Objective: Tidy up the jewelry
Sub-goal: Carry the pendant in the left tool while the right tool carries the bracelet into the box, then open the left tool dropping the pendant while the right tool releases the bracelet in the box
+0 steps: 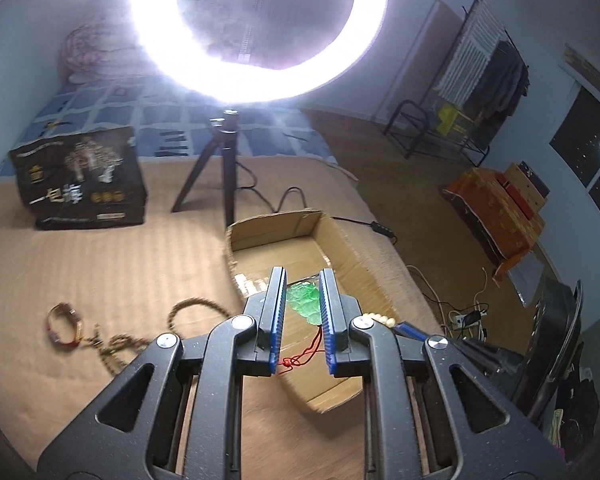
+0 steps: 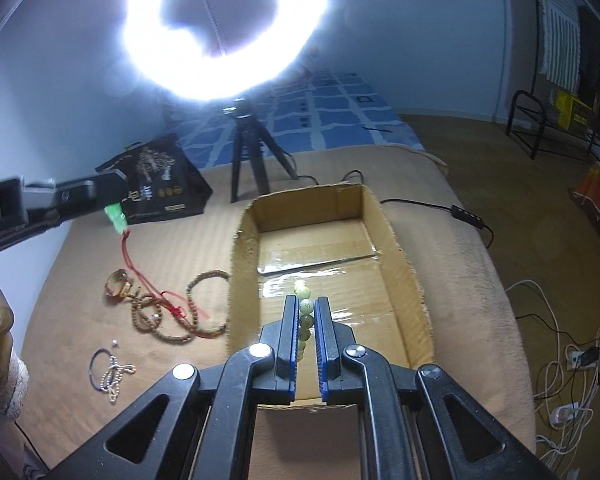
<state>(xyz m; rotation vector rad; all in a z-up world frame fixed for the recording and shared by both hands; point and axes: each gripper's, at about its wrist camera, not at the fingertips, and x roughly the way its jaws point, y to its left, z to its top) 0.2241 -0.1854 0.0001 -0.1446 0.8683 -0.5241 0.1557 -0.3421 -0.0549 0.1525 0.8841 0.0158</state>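
My left gripper (image 1: 302, 276) is shut on a green jade pendant (image 1: 302, 300) with a red cord (image 1: 300, 356), held above the near left part of the open cardboard box (image 1: 340, 240). In the right wrist view the pendant (image 2: 115, 218) hangs from the left gripper (image 2: 110, 194) left of the box (image 2: 384, 216), its red cord (image 2: 129, 258) trailing to the blanket. My right gripper (image 2: 305, 302) is shut on a pale green bead bracelet (image 2: 303, 312) over the box; its beads (image 1: 376, 317) show in the left wrist view.
Brown bead strands (image 2: 168, 316), a red-gold bangle (image 2: 118, 284), a pearl strand and dark ring (image 2: 110, 372) lie on the tan blanket (image 2: 80, 280) left of the box. A ring light tripod (image 2: 252, 160) and black bag (image 2: 156, 184) stand behind. Cables (image 2: 472, 216) run right.
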